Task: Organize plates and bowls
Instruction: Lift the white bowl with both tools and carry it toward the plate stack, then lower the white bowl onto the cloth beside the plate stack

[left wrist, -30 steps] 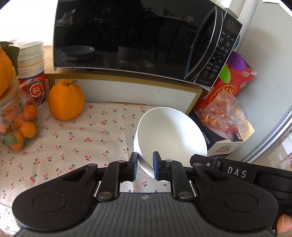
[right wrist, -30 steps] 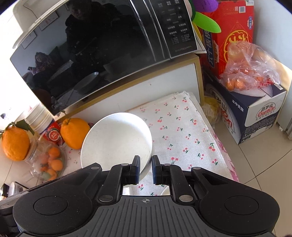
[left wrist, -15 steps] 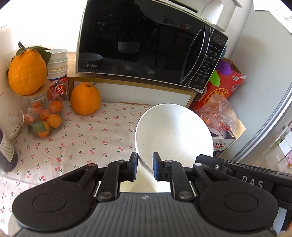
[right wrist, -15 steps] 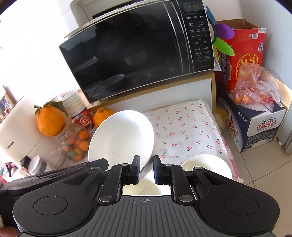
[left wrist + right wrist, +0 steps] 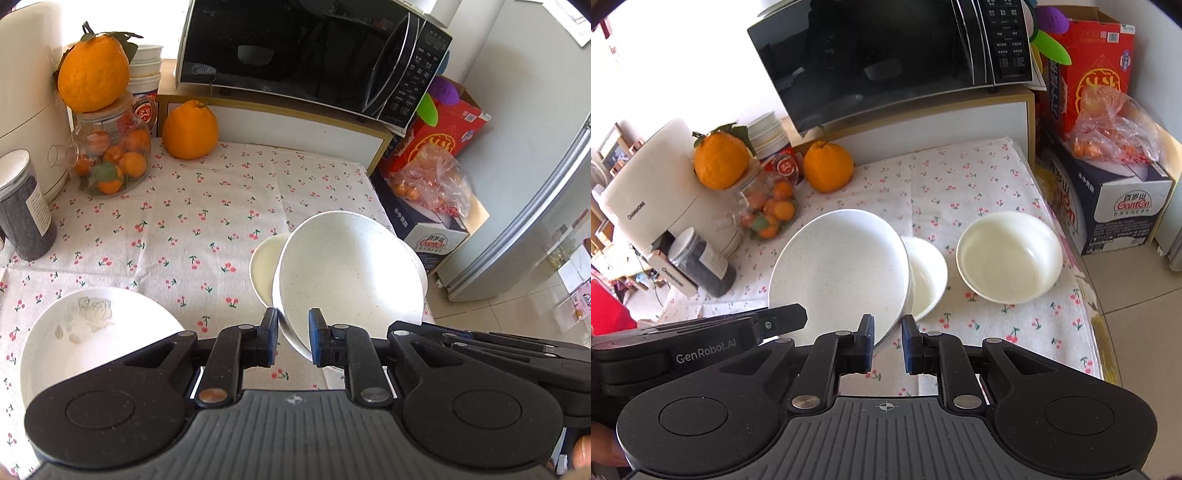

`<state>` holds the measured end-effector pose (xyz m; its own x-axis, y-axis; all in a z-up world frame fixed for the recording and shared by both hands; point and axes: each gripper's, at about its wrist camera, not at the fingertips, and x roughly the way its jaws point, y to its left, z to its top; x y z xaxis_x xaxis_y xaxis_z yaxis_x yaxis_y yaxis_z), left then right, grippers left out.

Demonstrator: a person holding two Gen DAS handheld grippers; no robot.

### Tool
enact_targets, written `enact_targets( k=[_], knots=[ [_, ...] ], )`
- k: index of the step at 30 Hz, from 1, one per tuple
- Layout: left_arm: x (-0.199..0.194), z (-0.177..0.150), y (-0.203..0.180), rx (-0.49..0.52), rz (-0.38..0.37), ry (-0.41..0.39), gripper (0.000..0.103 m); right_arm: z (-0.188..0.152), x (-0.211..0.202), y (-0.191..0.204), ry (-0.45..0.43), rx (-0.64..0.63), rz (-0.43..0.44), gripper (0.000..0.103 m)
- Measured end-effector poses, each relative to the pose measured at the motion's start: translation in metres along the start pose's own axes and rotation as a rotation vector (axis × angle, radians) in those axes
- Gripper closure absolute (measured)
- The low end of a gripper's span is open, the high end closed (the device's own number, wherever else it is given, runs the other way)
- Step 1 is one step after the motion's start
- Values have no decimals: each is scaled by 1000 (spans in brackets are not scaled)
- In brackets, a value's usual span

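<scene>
I have the speckled bowl tilted above the desk's right edge; left gripper and right gripper each pinch its rim, jaws nearly closed; two white bowls sit beneath.

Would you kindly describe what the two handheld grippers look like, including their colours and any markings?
Both are matte black plastic. The left gripper and right gripper each have two linkage arms with silver pivot pins, blue-padded fingers, round side discs and a ribbed grey base. One side casing reads "GenRobot.AI" in white. No cables or sleeves are visible.
</scene>
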<state>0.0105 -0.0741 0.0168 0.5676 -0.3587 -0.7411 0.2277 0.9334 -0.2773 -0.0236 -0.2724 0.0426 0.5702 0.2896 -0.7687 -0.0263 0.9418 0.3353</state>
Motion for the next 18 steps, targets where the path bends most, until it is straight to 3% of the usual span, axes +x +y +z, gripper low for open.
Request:
enact_targets(
  k=[10,18],
  knots=[
    [2,-40,1,13,2,64,88,-29,9,-10,118,-27,-5,87],
    [20,-53,1,49,-5,110,87,-40,25,-14,188,-45,-43,85]
  ],
)
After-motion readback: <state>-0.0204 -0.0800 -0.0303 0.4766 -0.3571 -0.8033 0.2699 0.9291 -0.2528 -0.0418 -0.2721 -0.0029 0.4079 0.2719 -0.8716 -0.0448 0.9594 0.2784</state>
